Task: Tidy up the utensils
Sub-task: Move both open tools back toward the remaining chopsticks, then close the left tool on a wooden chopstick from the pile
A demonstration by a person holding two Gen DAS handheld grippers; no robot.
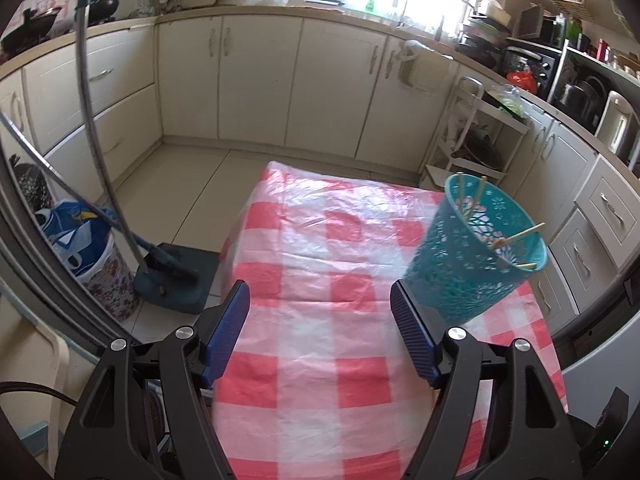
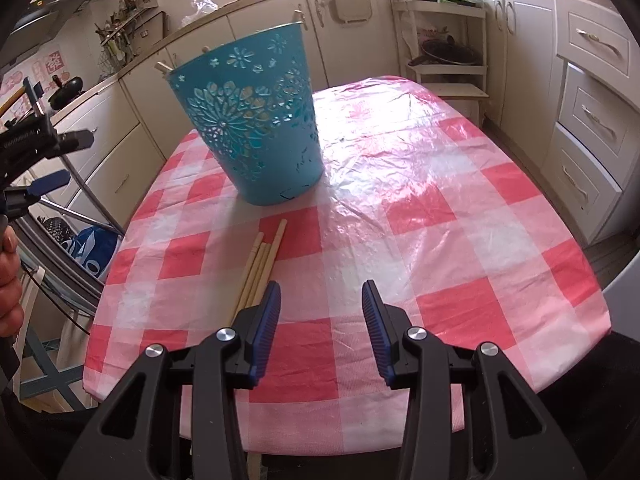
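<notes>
Judging by how things lie, the sorting is partly done: several wooden chopsticks [image 1: 520,236] already stand inside the teal perforated basket [image 2: 250,120], their tips poking over its rim, while a small bundle of loose chopsticks [image 2: 260,264] lies flat on the checked tablecloth [image 2: 440,200] and has yet to be put away.

In the right wrist view the basket stands upright at about 11 o'clock on the table, and the loose bundle sits just in front of it, running from the basket's foot toward 7 o'clock, where its near ends pass behind the left finger of the right gripper [image 2: 320,308]. I count about four sticks there, though the lower ends are hidden. In the left wrist view the basket appears at 2 o'clock, tilted by the lens, with at least four stick ends showing at its mouth; how many more lie deeper I cannot tell.

The right gripper hangs over the near edge of the table with its jaws apart and nothing between them, the bundle just beside its left finger. The left gripper [image 1: 320,300] has its jaws spread wide and empty over bare cloth, the basket just beyond its right finger. What is left, as I read it, is picking up the bundle and dropping it into the basket.
</notes>
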